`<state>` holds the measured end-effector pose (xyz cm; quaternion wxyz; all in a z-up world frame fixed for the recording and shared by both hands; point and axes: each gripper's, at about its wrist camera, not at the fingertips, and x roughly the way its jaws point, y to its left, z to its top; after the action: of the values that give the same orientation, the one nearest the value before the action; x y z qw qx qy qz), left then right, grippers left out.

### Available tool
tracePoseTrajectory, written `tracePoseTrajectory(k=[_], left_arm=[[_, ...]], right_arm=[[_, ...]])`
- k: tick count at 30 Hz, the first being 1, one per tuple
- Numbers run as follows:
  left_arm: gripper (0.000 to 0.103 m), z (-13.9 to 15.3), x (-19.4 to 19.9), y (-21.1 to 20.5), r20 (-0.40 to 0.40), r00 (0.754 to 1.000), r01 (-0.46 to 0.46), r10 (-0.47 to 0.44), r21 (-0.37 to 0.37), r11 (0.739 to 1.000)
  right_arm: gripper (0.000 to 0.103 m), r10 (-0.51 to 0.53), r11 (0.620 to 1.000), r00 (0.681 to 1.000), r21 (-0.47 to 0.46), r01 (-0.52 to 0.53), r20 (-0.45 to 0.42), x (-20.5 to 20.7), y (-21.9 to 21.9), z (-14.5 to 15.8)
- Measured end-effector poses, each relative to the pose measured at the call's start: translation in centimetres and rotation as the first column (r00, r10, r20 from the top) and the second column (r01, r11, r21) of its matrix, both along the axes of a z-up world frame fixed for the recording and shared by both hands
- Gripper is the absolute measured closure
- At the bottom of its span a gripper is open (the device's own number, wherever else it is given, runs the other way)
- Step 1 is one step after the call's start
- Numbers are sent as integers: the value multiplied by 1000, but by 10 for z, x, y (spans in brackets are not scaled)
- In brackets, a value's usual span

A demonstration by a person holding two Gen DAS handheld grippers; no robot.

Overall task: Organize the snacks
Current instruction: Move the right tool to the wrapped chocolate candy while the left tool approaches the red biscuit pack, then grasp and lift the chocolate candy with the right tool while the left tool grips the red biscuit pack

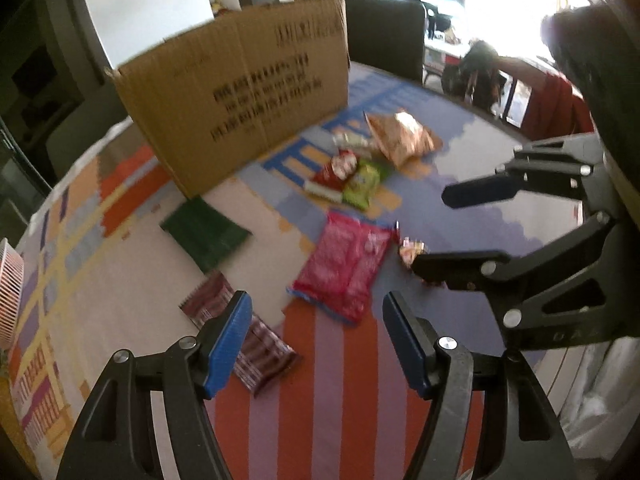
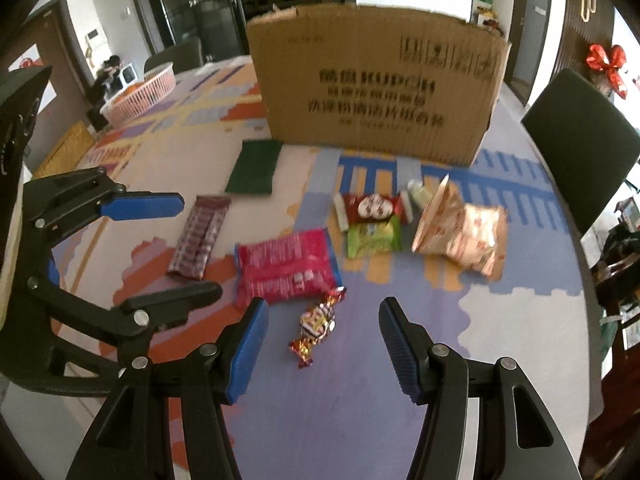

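Note:
Snacks lie loose on a patterned tablecloth in front of an upright cardboard box [image 1: 240, 92] [image 2: 376, 84]. My left gripper [image 1: 316, 312] hangs open above a brown striped bar pack [image 1: 264, 356] and a pink bag [image 1: 344, 268]. My right gripper [image 2: 322, 312] is open over a small wrapped candy [image 2: 318, 320], and its pads stand apart from the candy. Further back lie a red-and-white packet [image 2: 374, 206], a green packet [image 2: 374, 236], a golden bag [image 2: 464, 236] and a flat dark green pack [image 2: 256, 166]. Each gripper shows in the other's view, the right gripper [image 1: 444, 232] and the left gripper [image 2: 196, 248].
A pink slatted basket [image 2: 144, 90] stands at the table's far left. A dark chair [image 2: 580, 148] is at the right edge of the round table, and a second one [image 1: 384, 36] stands behind the box. A person in red [image 1: 560, 104] is at the far right.

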<state>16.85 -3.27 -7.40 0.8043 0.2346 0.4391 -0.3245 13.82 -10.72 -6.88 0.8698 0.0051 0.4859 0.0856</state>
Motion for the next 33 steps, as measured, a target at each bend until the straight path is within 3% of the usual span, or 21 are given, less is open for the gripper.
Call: tracePoseTrajectory(k=[10, 27, 33], left_arm=[[33, -21, 5, -5, -11, 1000, 23, -23, 28, 999], [32, -40, 25, -38, -47, 998, 52, -50, 29, 998], [40, -43, 28, -42, -68, 997, 19, -19, 5, 1000]], right_arm=[[55, 4, 1000, 997, 19, -3, -77, 9, 1, -28], [79, -19, 999, 996, 32, 22, -89, 14, -15, -38], [81, -28, 999, 996, 42, 31, -80, 16, -22, -38]])
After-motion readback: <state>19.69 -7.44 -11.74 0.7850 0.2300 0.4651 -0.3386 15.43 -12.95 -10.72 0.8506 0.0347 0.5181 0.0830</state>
